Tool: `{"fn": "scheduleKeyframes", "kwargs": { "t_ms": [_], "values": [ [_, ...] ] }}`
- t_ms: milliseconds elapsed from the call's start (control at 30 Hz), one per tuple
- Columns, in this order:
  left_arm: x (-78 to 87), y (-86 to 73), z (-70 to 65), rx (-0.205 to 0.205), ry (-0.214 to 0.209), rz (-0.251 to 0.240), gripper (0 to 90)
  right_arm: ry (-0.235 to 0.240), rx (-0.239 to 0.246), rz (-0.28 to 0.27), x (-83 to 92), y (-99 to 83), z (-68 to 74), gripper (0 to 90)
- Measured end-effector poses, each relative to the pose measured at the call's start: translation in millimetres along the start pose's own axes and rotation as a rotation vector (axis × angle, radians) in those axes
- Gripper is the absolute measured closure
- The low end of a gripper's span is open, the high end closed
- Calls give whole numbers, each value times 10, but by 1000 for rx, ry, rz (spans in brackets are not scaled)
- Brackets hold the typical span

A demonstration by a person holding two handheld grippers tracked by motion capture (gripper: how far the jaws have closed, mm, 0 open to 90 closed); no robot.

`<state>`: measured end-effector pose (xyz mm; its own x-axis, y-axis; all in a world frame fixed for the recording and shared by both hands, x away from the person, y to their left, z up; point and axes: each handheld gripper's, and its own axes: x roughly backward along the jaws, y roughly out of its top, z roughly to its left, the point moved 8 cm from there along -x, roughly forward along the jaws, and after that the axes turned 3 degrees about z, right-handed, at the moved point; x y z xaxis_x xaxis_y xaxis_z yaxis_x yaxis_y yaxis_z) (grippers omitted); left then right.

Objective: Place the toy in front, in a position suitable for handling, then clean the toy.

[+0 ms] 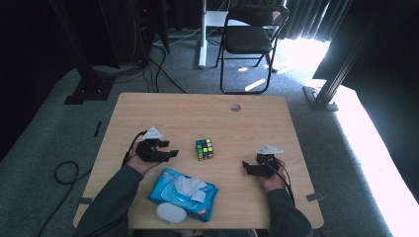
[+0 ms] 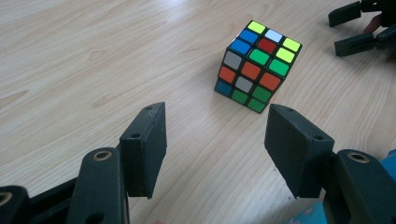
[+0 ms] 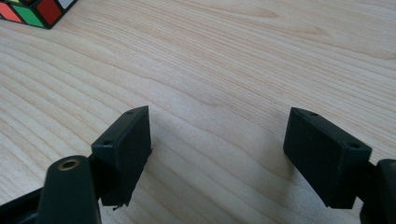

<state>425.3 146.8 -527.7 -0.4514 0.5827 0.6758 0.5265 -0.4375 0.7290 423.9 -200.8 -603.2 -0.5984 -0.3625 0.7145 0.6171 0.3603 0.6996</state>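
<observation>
Wooden table (image 1: 247, 123): wipes pack (image 1: 183, 193) near cube (image 1: 204, 149).

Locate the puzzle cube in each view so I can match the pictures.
High view: puzzle cube at table centre, between the two grippers.
Left gripper view: cube upper right of centre, beyond the open jaws.
Right gripper view: cube cut off at the top left corner.
Shared landmark: the light wood-grain tabletop.
</observation>
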Motion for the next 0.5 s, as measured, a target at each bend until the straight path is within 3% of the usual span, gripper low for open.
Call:
{"fn": "scheduleKeyframes", "kwargs": {
  "t_ms": [200,500],
  "values": [
    [55,-43,-36,-6,0,-1,414,0,1,0,0,0,0,229],
    [150,-48,-261,-54,-33,-9,395,2,3,0,0,0,2,228]
  ]
}}
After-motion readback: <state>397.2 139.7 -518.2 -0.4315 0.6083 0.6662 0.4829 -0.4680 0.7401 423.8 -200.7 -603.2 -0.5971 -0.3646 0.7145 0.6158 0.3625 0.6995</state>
